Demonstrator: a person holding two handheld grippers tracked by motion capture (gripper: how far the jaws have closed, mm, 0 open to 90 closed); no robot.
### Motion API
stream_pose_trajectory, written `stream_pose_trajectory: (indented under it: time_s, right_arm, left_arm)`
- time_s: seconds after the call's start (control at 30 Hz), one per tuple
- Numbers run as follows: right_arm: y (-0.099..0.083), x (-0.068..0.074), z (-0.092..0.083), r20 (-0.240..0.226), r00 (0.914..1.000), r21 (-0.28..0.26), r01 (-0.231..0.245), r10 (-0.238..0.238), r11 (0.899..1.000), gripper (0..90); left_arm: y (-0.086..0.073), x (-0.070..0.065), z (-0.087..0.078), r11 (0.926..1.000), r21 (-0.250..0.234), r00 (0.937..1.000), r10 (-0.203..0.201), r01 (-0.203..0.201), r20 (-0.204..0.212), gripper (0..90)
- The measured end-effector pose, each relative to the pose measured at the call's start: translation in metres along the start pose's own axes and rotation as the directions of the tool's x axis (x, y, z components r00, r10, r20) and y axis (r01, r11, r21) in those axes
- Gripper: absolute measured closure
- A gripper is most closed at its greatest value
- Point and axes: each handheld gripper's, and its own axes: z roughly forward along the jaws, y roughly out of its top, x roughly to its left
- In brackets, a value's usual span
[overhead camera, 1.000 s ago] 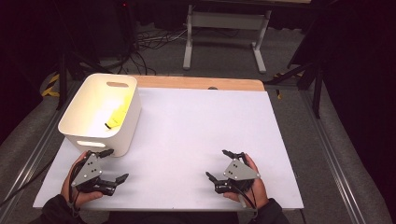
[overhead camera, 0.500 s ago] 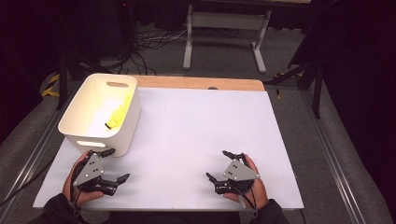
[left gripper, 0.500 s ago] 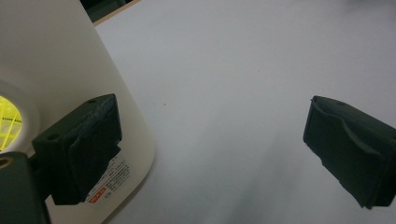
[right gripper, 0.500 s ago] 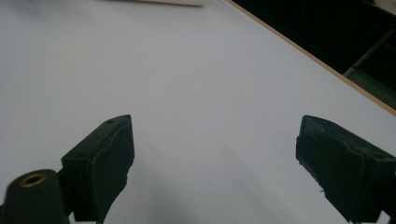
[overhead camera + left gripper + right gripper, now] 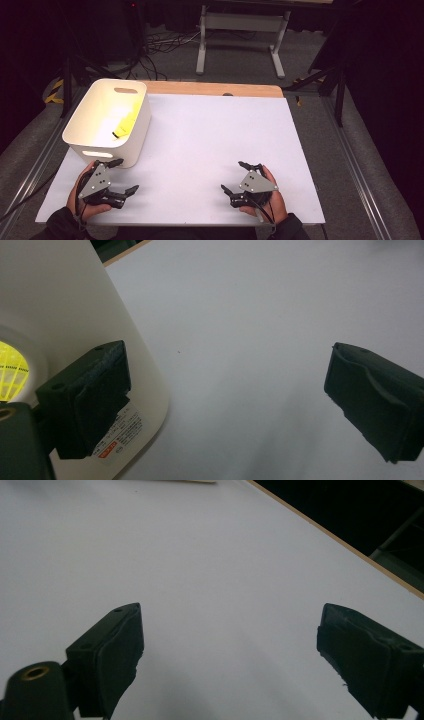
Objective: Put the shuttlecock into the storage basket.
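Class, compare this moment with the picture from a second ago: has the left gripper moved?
No. In the high view the left gripper lies in the same spot just in front of the white bin, near the table's front edge, fingers open.

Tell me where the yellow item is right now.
In the high view, the yellow item lies inside the white bin at the table's left side, just beyond the left gripper.

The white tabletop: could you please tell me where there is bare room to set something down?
The widest bare patch of the tabletop runs from the white bin across to the right edge, and from the wooden strip down to the two open grippers. It is tight only at the near left, where the left gripper sits beside the bin.
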Motion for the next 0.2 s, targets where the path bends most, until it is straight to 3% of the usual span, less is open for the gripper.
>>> stream_pose_trajectory:
  time_s: [0.2]
  right_arm:
    - [-0.0006, -0.0010, 0.0005, 0.004, 1.0000, 0.001, -0.003, 0.003, 1.000, 12.1]
  left_arm:
    - [0.0003, -0.0001, 0.0010, 1.0000, 0.006, 1.0000, 0.004, -0.004, -0.001, 5.3]
